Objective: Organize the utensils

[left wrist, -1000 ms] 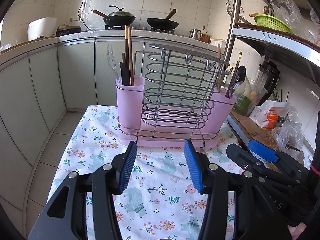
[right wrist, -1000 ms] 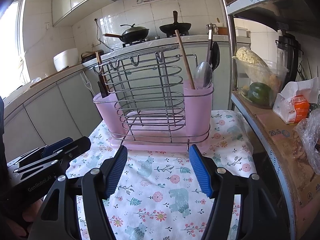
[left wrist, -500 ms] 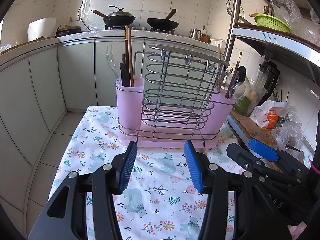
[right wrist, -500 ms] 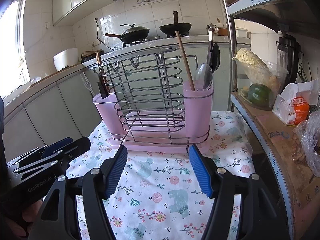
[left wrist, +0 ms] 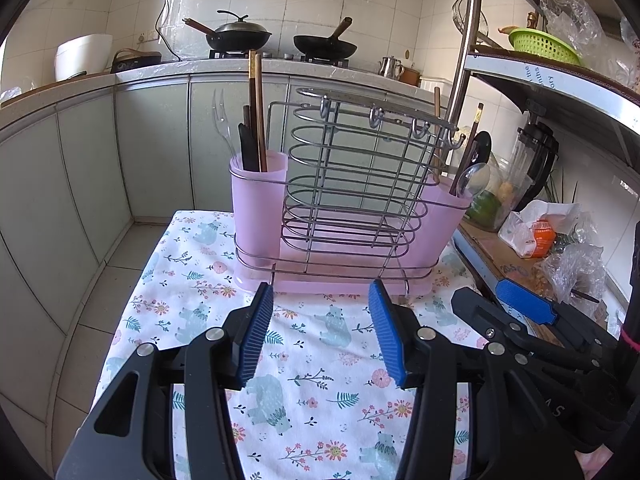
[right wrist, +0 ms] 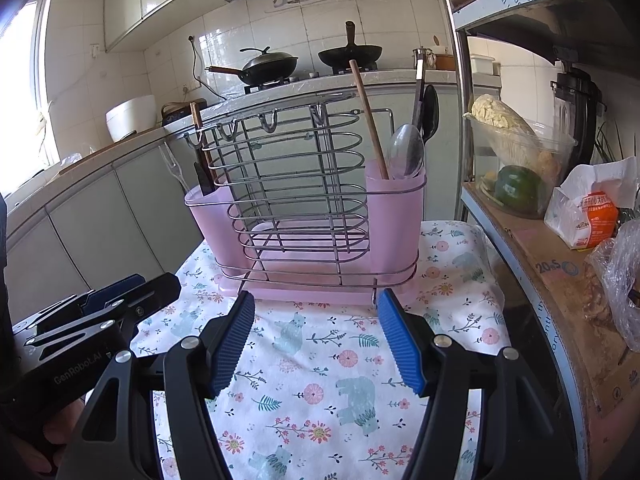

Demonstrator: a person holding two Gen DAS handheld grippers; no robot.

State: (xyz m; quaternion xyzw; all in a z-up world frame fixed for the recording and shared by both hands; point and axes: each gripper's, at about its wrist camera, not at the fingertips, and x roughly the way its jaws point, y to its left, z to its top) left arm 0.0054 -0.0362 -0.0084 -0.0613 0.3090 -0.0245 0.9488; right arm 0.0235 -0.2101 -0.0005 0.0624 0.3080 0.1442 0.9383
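Two wrist fisheyes, both facing the pink utensil rack

The left wrist view looks forward from low over the floral cloth, close to the rack, from its left. The right wrist view faces the same rack from its right; both share rack, cloth and stove.

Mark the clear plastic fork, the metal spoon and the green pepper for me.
clear plastic fork [left wrist: 219, 114]: left wrist view, on its tines.
metal spoon [right wrist: 406, 151]: right wrist view, on the bowl.
green pepper [right wrist: 518, 190]: right wrist view, on its side, seen through the clear container.
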